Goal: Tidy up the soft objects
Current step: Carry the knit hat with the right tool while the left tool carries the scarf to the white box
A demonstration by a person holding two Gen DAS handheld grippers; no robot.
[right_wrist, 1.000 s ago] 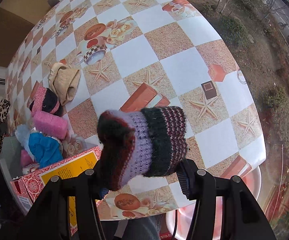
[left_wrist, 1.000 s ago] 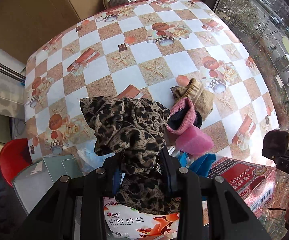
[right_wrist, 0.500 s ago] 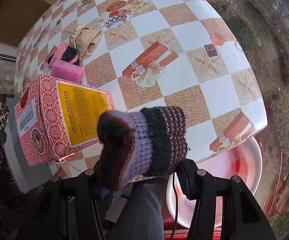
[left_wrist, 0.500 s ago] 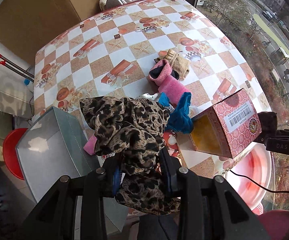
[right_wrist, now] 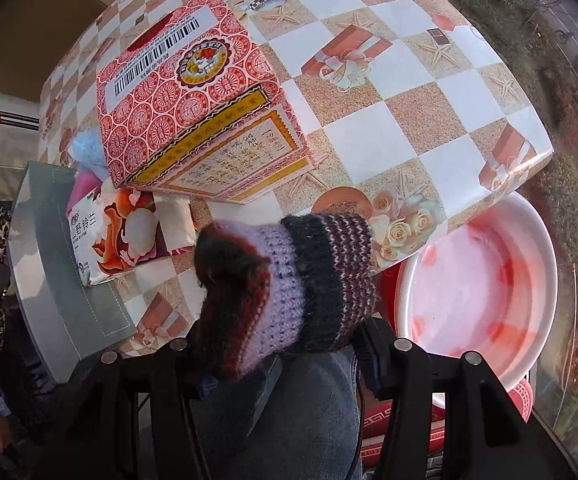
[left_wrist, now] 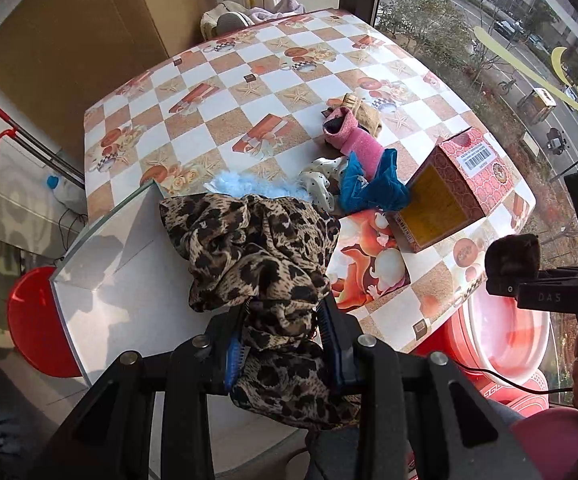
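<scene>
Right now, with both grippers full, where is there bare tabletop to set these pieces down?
Free: the far half of the table, beyond the gift-box print, and the stretch right of the red carton toward the edge. Crowded: the near strip, with the blue cloth, pink sock, tissue pack and grey bin.

A red patterned carton [right_wrist: 193, 100] lies on the checkered table [right_wrist: 429, 96].

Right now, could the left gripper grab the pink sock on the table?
Probably not yet. The left gripper is shut on the leopard cloth, so its jaws are full, and the pink sock lies farther off, partly under blue fabric.
</scene>
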